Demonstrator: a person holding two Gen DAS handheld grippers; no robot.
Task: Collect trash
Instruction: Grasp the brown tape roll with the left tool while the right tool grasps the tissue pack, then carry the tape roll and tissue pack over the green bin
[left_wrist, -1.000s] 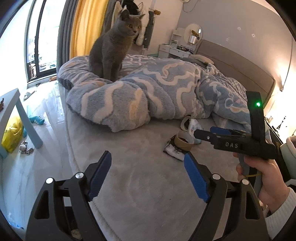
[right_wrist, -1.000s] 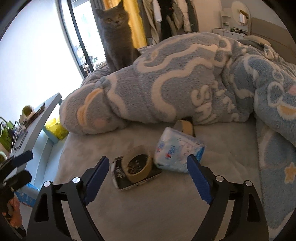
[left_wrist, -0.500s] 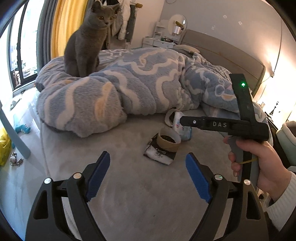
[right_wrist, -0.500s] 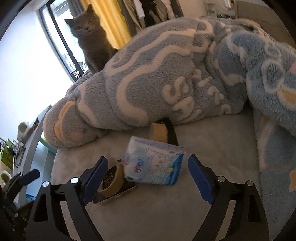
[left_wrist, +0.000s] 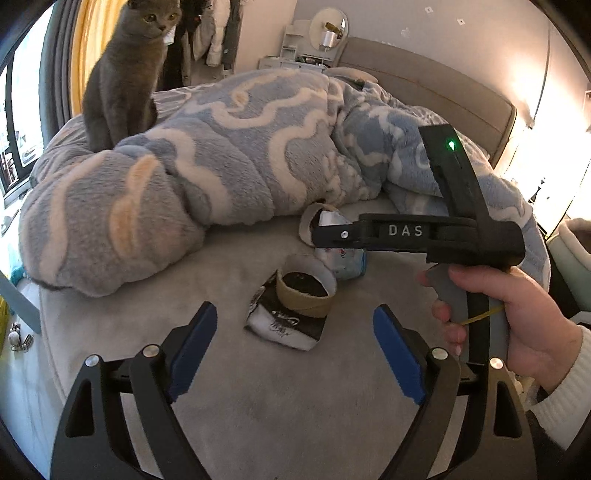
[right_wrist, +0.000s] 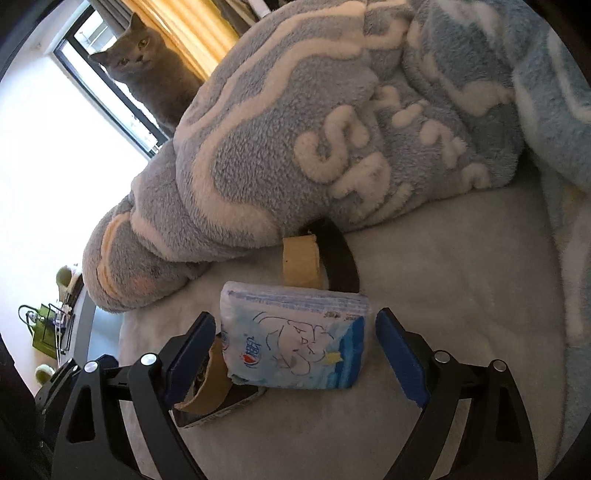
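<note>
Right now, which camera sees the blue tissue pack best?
The right wrist view: the tissue pack lies whole and close between the open right gripper fingers. In the left wrist view, the right gripper hides most of it.

black grippers (left_wrist: 291, 349), blue fingers (left_wrist: 192, 347), white sleeve (left_wrist: 565, 402)

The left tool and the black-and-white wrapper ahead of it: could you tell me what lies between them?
Only bare grey bedsheet lies between the left tool and the black-and-white wrapper, as the left wrist view shows.
</note>
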